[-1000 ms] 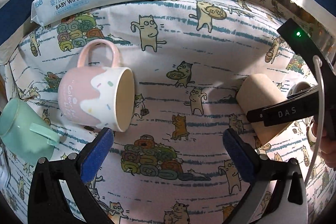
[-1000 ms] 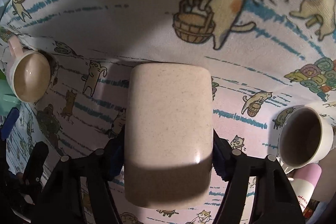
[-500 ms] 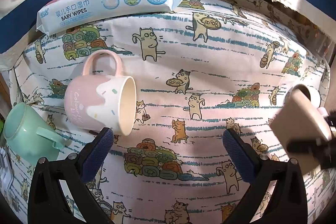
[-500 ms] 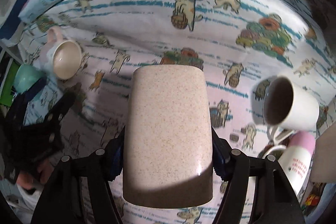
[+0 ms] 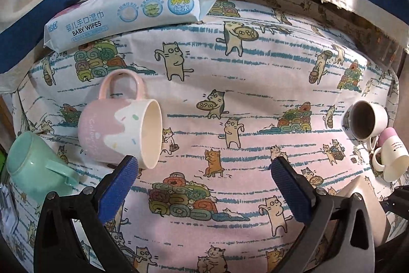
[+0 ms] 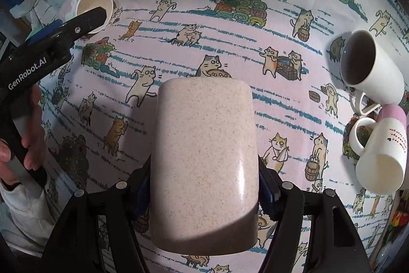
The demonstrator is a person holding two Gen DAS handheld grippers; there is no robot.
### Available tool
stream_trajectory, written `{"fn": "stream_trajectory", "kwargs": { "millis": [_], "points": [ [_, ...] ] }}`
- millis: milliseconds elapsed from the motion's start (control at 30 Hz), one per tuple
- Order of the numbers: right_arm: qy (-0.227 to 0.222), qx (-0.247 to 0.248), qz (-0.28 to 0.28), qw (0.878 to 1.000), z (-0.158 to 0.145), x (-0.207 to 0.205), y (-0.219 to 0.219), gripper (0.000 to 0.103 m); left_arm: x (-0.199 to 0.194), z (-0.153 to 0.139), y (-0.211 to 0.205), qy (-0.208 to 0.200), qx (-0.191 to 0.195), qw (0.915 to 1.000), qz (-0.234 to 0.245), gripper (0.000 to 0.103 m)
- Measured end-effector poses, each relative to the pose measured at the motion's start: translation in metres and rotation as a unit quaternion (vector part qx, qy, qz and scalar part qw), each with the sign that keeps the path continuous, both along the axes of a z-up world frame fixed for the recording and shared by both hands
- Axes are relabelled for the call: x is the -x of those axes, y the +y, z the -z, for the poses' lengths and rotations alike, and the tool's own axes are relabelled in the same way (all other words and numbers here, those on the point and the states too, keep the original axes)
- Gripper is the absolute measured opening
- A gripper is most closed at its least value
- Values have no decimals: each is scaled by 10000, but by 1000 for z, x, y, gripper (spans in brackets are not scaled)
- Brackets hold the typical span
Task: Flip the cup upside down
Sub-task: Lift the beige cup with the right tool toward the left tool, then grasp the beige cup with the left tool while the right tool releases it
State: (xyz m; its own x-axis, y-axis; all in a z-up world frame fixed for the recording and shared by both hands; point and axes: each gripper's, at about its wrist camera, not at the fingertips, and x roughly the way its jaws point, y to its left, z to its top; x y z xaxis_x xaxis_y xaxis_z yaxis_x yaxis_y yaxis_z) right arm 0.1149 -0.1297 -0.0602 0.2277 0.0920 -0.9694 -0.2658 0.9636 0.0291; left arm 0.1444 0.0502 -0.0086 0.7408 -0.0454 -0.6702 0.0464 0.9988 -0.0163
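My right gripper [image 6: 204, 186] is shut on a beige speckled cup [image 6: 204, 157], held above the cat-print cloth [image 6: 230, 47] with its closed base pointing away from the camera. A corner of that cup shows at the lower right of the left wrist view [image 5: 363, 198]. My left gripper [image 5: 202, 181] is open and empty over the cloth [image 5: 255, 83]; it also appears at the left of the right wrist view [image 6: 64, 30]. A pink and white mug [image 5: 120, 129] lies on its side just beyond the left gripper's left finger.
A mint green cup [image 5: 33, 175] lies at the far left. A pack of baby wipes [image 5: 127, 19] rests at the back. A white mug with a dark inside [image 6: 368, 65] and a pink and white mug [image 6: 383, 157] lie on their sides at the right.
My right gripper has lifted the beige cup off the cloth and pulled back toward the near right. The left gripper has drawn back slightly and stays open.
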Motion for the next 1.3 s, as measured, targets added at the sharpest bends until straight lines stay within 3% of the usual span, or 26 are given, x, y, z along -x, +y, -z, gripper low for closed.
{"fn": "stream_trajectory", "kwargs": {
  "millis": [100,133,200,333,500,700,967,1067,1133,1300],
  "points": [
    [-72,35,-45,10000,0,2,0,73,1,-2,-3,-77,-18,10000,11,103],
    [-94,23,-68,9999,-1,3,0,82,2,-4,-3,-91,-3,10000,29,103],
    [-237,-58,-140,9996,-12,12,0,87,3,-8,-3,-100,31,9999,100,103],
    [-457,-289,-151,9984,-31,27,-12,87,6,-18,-11,-23,61,9990,445,103],
    [-532,-484,115,9973,-43,40,-39,87,10,-26,-31,220,-168,9923,1210,103],
    [-526,-757,48,9957,-48,55,-53,87,-10,-25,-54,541,-45,9875,1483,103],
    [-536,-750,106,9957,-37,69,-41,87,-36,-9,-122,1214,-46,9644,2349,98],
    [-582,-686,207,9957,-30,70,-37,87,-37,-4,-139,1346,-265,9601,2437,97],
    [-646,-649,323,9953,-27,70,-39,87,-38,-1,-141,1336,-416,9627,2317,97],
    [-542,-752,526,9943,-18,66,-47,87,-36,3,-138,1485,-277,9580,2439,95]
  ]
}}
